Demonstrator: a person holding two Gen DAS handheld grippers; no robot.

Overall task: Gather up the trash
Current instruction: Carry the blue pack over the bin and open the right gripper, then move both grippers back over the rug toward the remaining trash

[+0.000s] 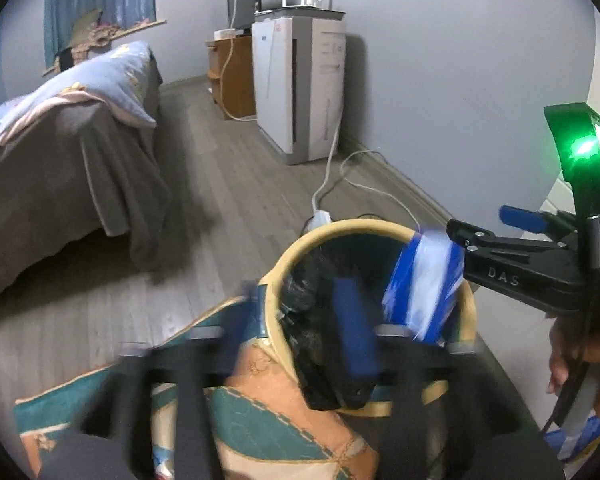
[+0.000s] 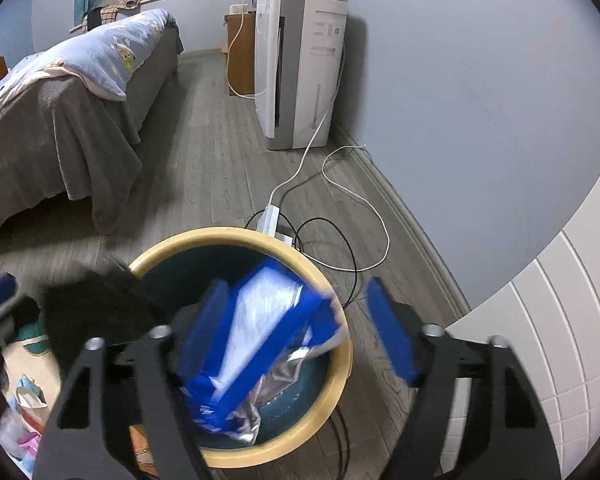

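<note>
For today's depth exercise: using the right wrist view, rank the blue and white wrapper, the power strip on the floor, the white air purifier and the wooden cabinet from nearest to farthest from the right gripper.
1. Blue and white wrapper: at the right gripper, over the bin.
2. Power strip: on the floor just past the bin.
3. White air purifier: against the wall.
4. Wooden cabinet: behind the purifier, farthest.

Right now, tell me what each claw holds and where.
Right claw open: nothing pinched; the blue-white wrapper hangs loose over the bin. Left claw straddles the bin's rim; a grip cannot be told.
</note>
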